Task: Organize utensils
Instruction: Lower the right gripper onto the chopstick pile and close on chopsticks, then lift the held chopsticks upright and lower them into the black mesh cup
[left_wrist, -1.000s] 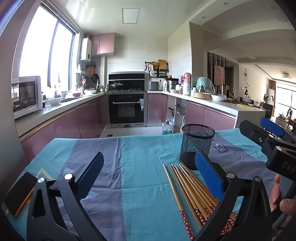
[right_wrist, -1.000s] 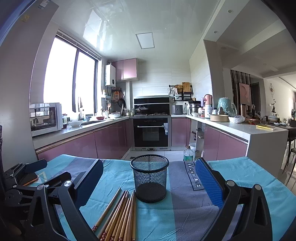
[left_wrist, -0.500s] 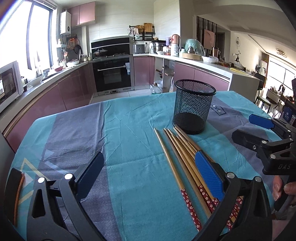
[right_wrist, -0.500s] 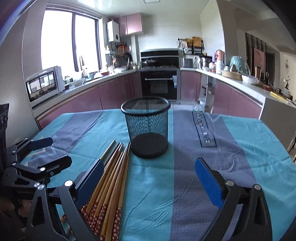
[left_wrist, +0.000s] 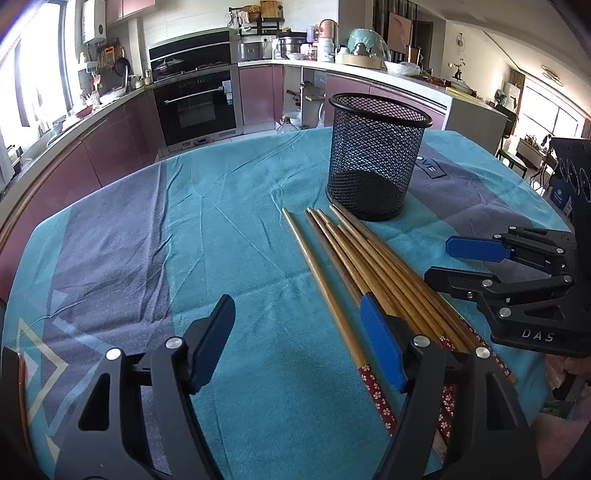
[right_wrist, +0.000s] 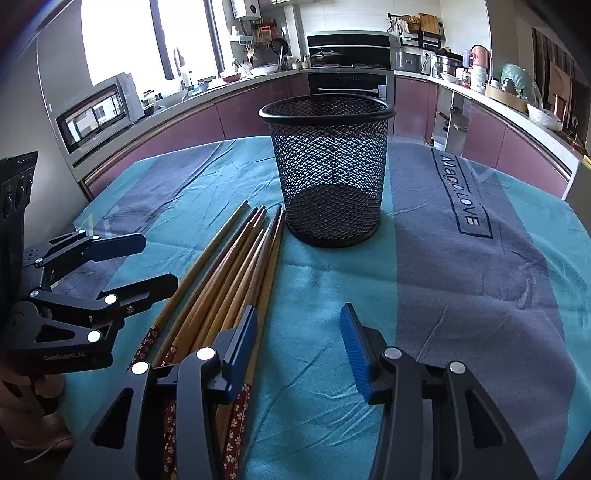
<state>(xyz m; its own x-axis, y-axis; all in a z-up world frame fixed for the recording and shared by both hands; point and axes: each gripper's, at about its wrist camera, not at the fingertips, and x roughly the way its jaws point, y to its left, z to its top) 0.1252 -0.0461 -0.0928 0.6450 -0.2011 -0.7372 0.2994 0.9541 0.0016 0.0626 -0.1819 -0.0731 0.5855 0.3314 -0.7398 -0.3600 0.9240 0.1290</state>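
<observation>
Both grippers dropped toward the chopsticks (left_wrist: 354, 266); closing jaws hold nothing.

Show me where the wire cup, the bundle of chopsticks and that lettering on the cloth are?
Mesh cup (right_wrist: 328, 177), right wrist view, front wall.
Chopsticks (left_wrist: 373, 258), left wrist view, mid-shafts.
Cloth lettering (right_wrist: 461, 192), right wrist view, printed words.

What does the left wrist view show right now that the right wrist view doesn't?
Only the left wrist view: the left claw from behind, closing with nothing between its pads, one chopstick lying apart from the bundle just below it, and bright windows far right.

Only the right wrist view: the right claw from behind, also closing on nothing, the microwave, and the full "LOVE" lettering on the tablecloth.

Both: the chopsticks flat on the cloth, the upright black mesh holder empty, the oven.
</observation>
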